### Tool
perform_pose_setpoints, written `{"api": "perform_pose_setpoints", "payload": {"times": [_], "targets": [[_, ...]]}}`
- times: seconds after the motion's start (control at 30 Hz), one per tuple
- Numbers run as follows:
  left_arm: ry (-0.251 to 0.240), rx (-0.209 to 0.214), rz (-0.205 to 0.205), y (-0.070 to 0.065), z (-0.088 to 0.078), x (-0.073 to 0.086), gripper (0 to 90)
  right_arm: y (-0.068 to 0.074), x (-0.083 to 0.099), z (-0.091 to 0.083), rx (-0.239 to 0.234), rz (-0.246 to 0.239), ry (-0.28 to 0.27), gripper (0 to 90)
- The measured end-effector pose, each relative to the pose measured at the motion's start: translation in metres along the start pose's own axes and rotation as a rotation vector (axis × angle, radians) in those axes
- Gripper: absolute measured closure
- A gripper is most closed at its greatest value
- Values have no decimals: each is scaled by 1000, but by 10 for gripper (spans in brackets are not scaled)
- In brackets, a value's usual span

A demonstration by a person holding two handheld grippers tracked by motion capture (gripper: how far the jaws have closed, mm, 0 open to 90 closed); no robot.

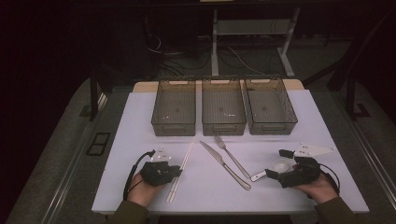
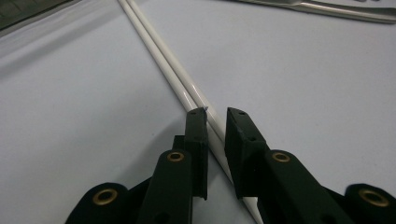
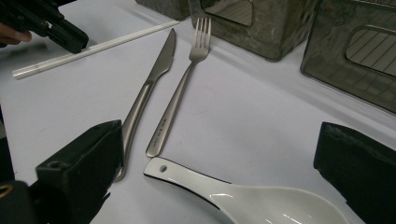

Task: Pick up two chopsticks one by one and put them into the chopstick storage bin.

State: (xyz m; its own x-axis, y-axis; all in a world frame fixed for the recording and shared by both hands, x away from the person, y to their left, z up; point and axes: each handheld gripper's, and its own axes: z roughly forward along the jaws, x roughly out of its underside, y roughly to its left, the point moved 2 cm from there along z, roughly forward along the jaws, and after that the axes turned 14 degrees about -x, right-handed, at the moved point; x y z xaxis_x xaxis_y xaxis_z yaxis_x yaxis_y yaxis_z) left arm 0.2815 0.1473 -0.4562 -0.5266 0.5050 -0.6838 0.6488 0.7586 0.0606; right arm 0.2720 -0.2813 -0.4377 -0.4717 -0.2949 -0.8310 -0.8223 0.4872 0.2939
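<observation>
We have the left gripper (image 2: 215,116) narrowed around the white chopsticks (image 2: 177,74) on the table's left, jaws nearly together with the pair between them, ready to lift; whether the pads already press, we cannot tell. The right gripper (image 3: 224,168) stands wide open around the white spoon (image 3: 243,198), its bowl cut off.

Our left hand (image 1: 145,185) sits at about seven o'clock on the table, palm under the left gripper (image 1: 176,171), whose jaws point toward three o'clock and stand nearly closed, a narrow gap between them. Our right hand (image 1: 322,187) rests at five o'clock, holding the right gripper (image 1: 275,168) aimed toward nine o'clock, jaws spread wide apart. Both sleeves enter from six o'clock.
</observation>
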Motion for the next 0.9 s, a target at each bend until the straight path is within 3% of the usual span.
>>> {"api": "perform_pose_setpoints", "payload": {"times": [0.13,0.2,0.47,0.63,0.9], "targets": [[7,-16,13,1,-1,0,777,0,0,0,0,0,1,20],[29,-52,44,2,-1,1,777,0,0,0,0,-1,0,20],[40,-93,55,8,-5,2,775,0,0,0,-1,1,0,20],[58,-151,83,15,-7,4,780,0,0,-1,-1,0,-1,20],[61,-139,62,20,-8,5,808,0,0,-1,-2,2,1,20]]}}
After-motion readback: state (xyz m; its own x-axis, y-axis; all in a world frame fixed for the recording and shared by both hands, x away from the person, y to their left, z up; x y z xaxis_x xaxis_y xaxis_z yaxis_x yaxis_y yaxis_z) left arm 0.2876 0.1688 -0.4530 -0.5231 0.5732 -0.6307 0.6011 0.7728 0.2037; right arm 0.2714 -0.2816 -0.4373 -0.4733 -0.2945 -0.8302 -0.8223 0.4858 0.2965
